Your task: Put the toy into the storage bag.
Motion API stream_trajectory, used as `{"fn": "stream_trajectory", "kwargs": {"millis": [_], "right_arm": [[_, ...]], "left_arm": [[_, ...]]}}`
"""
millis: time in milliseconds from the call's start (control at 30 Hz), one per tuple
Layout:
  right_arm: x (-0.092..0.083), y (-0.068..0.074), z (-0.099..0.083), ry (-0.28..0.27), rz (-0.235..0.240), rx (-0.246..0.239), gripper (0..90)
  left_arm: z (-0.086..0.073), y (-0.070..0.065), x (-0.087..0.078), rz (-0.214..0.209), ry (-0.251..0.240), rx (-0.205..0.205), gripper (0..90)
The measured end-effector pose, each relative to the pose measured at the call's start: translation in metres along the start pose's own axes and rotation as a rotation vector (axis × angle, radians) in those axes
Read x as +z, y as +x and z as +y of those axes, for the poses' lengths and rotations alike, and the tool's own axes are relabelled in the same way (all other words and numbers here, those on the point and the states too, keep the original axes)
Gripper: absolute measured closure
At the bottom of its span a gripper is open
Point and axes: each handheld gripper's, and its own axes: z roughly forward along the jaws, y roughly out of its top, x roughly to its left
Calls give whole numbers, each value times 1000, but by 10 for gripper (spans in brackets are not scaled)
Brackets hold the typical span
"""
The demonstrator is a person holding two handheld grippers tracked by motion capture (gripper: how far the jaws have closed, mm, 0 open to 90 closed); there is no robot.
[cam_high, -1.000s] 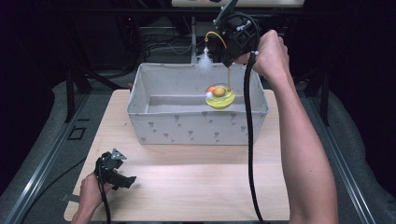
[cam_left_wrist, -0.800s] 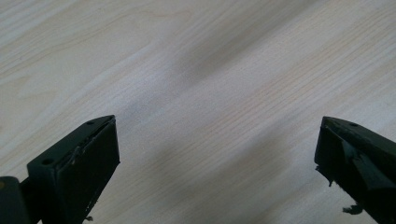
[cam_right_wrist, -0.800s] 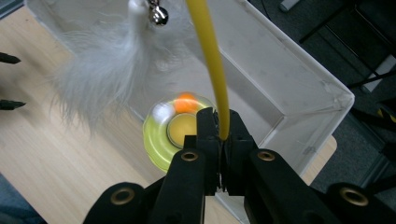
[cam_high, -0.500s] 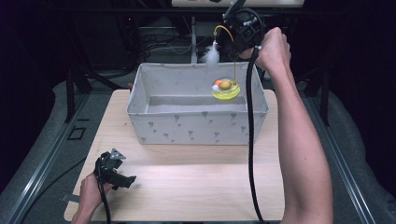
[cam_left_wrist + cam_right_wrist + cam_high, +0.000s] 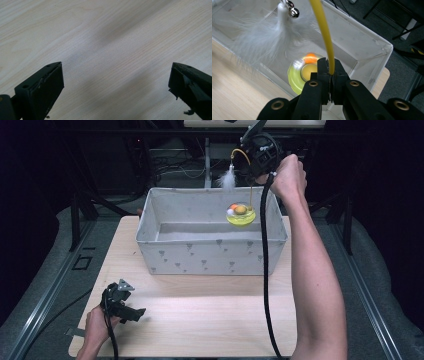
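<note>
In the high view the right gripper (image 5: 251, 164) holds a cat toy (image 5: 240, 214) above the far right corner of the grey bin (image 5: 210, 255): yellow-green disc, orange ball, white feather (image 5: 228, 179) on a curved yellow wand (image 5: 242, 154).

In the left gripper view the left gripper (image 5: 116, 82) gapes, 2 jaws wide apart over bare table (image 5: 112, 37).

In the right gripper view the jaws pinch the wand; disc blurred, a small bell (image 5: 293, 12) above the feather.

A pale wooden table (image 5: 210, 320) stands on a grey floor (image 5: 45, 270), with dark metal frames (image 5: 75, 215) and cables (image 5: 170, 167) behind.
</note>
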Motion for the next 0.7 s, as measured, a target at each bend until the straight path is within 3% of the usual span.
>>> {"fn": "stream_trajectory", "kwargs": {"millis": [700], "right_arm": [[47,-10,-21,37,13,0,882]], "left_arm": [[0,0,-1,3,-6,-5,1]]}}
